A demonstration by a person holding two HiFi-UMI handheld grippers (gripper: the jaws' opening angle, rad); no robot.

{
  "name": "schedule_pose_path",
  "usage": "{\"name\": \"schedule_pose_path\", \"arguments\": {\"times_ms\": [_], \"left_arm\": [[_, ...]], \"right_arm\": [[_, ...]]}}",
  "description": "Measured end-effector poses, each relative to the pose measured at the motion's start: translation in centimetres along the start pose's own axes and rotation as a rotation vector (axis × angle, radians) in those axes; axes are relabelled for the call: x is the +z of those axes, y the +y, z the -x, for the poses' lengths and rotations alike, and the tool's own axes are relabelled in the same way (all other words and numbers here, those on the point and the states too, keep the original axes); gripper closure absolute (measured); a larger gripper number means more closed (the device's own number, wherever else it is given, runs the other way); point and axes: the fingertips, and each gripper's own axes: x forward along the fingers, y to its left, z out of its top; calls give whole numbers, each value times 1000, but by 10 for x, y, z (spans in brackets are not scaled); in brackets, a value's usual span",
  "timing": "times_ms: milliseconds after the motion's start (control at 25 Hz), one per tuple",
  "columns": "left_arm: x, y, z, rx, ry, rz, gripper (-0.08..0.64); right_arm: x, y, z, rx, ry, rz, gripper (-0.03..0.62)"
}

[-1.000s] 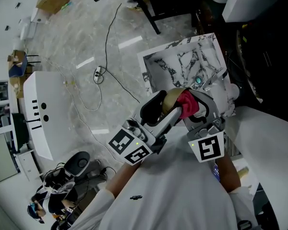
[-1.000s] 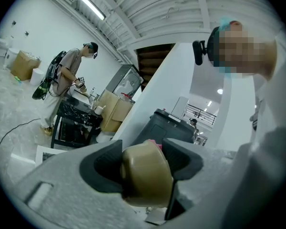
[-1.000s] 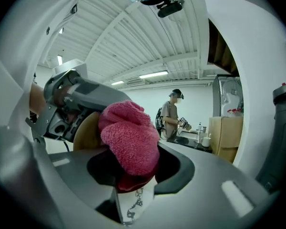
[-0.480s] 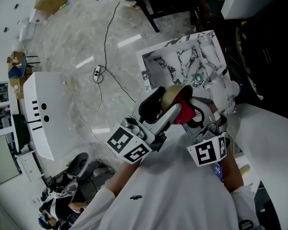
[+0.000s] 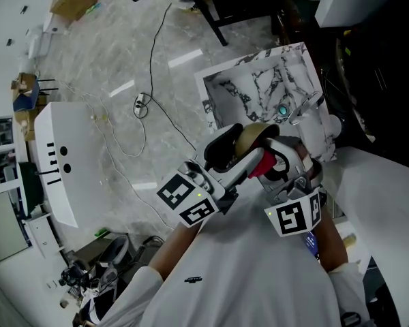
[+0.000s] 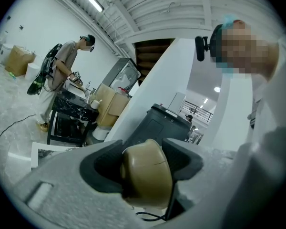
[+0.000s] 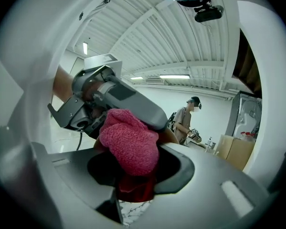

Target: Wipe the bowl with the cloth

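1. Left tongs (image 6: 144,170) are closed on a tan bowl (image 6: 146,181). The bowl's rounded side fills the gap between the two dark jaws and is pressed by both.
2. Right tongs (image 7: 132,171) are closed on a bunched pink cloth (image 7: 128,140). The cloth is pinched low between the jaws, and its fluffy top bulges out above them.
3. In the right gripper view, the cloth is seen pushed up against the grey body of the left tongs. A sliver of the brown bowl shows just behind the cloth, at its right edge. It cannot be told from this view whether cloth and bowl touch.
4. In the head view, both tongs are held close together in front of the person's white-clad chest. The bowl (image 5: 253,135) is seen at the tip of the left tongs, held up in the air. The red-pink cloth (image 5: 258,167) is tucked just below and beside the bowl, between the two tools.
5. A cube with black-and-white square markers is carried on each tool, nearest the person's body.
6. Beyond the tongs, a white board with dark marble veining (image 5: 249,87) is seen below the bowl.
7. A pale marbled floor (image 5: 116,53) lies to the left of the board, and a thin dark cable (image 5: 152,60) is trailed across it.
8. A white cabinet (image 5: 71,155) stands on the floor at the far left.
9. In the distance of both gripper views, a person (image 6: 63,73) wearing a backpack is seen standing at a dark table.
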Motion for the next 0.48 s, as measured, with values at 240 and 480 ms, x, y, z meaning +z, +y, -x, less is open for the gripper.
{"name": "schedule_pose_path", "arguments": {"times_ms": [240,480], "left_arm": [[6,-4,1,-2,-10,-28,293],[5,-5,3,5,-14,-64,290]], "right_arm": [[2,-15,-4,-71,4,31,440],[-17,-20,-9,-89,108,83,443]]}}
